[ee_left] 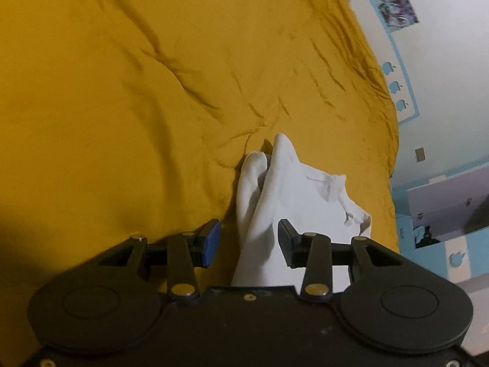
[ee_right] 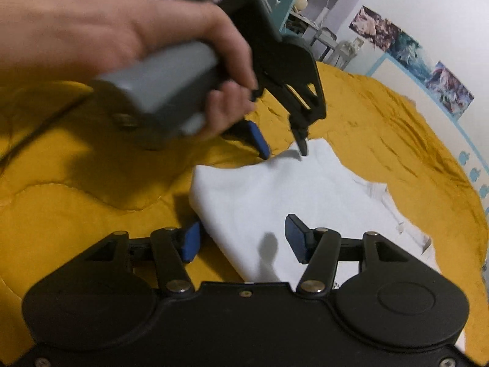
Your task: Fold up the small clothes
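A small white garment (ee_right: pixel 275 195) lies partly folded on a mustard-yellow quilt (ee_right: pixel 76 214). In the left wrist view the white garment (ee_left: pixel 275 183) rises in a soft ridge that runs between the fingers of my left gripper (ee_left: pixel 249 240). The jaws stand open and the blue pad (ee_left: pixel 212 244) is clear of the cloth. From the right wrist view a hand (ee_right: pixel 171 46) holds the left gripper (ee_right: pixel 282 152) over the garment's far edge. My right gripper (ee_right: pixel 244 238) is open, low over the garment's near left corner, with cloth lying between its fingers.
The quilt (ee_left: pixel 122 91) covers the bed all around the garment. A white wall with posters (ee_right: pixel 406 49) and blue trim runs along the right. Shelves and cluttered furniture (ee_right: pixel 305 15) stand beyond the bed's far end. A pale blue cabinet (ee_left: pixel 452 214) sits right of the bed.
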Demonstrator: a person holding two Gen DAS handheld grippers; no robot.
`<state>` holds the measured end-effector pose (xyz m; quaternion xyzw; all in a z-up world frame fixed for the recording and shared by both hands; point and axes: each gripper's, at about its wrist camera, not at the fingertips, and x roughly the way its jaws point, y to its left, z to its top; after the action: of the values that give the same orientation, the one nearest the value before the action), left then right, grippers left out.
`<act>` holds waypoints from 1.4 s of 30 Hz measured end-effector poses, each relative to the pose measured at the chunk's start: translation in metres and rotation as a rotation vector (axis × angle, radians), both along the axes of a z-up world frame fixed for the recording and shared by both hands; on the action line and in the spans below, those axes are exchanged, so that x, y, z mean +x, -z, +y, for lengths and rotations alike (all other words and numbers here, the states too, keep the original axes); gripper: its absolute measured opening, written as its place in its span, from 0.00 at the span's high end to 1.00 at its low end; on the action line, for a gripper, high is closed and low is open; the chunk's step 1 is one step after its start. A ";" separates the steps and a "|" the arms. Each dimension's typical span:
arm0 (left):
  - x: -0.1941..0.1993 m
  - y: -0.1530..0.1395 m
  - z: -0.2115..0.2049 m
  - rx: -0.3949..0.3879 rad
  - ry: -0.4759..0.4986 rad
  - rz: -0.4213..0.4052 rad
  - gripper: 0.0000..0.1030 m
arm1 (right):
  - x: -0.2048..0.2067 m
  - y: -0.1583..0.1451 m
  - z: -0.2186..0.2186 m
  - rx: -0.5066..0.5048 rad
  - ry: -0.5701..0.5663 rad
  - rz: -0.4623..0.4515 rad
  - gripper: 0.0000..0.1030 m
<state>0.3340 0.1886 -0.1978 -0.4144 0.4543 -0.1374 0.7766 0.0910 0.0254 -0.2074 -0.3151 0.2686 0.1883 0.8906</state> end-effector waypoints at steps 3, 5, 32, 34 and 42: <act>0.020 0.007 -0.006 -0.046 -0.011 0.028 0.58 | 0.007 0.000 0.003 -0.011 -0.010 -0.015 0.45; 0.030 0.009 -0.011 -0.052 -0.001 0.031 0.57 | 0.006 0.001 0.005 -0.009 -0.014 -0.028 0.45; 0.028 -0.087 -0.082 0.103 0.030 -0.053 0.90 | -0.016 -0.065 -0.094 0.487 0.221 -0.001 0.91; 0.027 -0.098 -0.097 0.120 0.046 -0.066 0.90 | -0.019 -0.068 -0.105 0.506 0.240 -0.014 0.91; 0.025 -0.130 -0.160 0.160 0.104 -0.120 0.90 | -0.035 -0.076 -0.144 0.575 0.309 -0.068 0.91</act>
<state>0.3588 0.0287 -0.0681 -0.3180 0.4375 -0.1653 0.8247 0.0560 -0.1189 -0.1313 -0.0124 0.2190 0.1084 0.9696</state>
